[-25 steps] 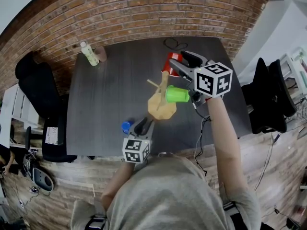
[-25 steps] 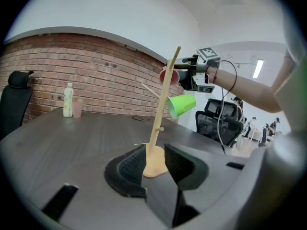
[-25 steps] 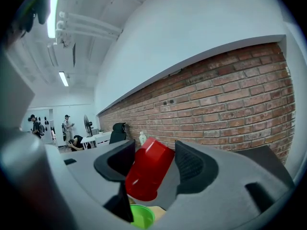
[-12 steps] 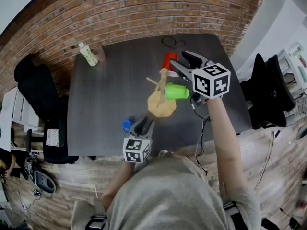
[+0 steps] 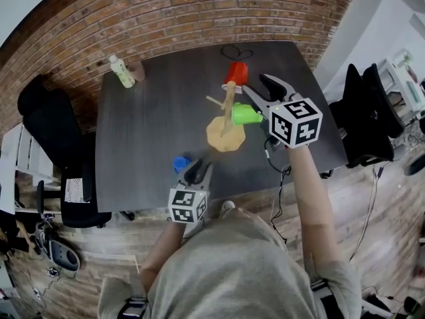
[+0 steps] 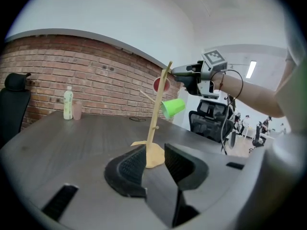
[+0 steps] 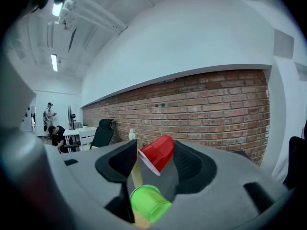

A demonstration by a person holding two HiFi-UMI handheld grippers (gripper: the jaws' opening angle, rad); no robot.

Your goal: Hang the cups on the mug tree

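Table (image 5: 153, 125): dark grey, streaked wood grain. Far brick wall (image 5: 166, 25): red-brown, pale mortar lines. Mug tree (image 5: 226, 135): pale tan wood. Red cup (image 5: 237, 72) (white at the rim), bright green cup (image 5: 246, 114), blue cup (image 5: 180, 163). Bottle (image 5: 123, 74), far left: pale yellow-green. Left gripper (image 5: 198, 171) and right gripper (image 5: 257, 86): black jaws, white cubes with black square markers.

Brick wall (image 5: 199, 12), dark table (image 5: 146, 125), pale bottle (image 5: 122, 72), black cable (image 5: 233, 51), office chair (image 5: 52, 121)

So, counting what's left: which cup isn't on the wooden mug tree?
The blue plastic cup: it sits on the dark table by the left tongs; the red cup and green cup hang on the tree.
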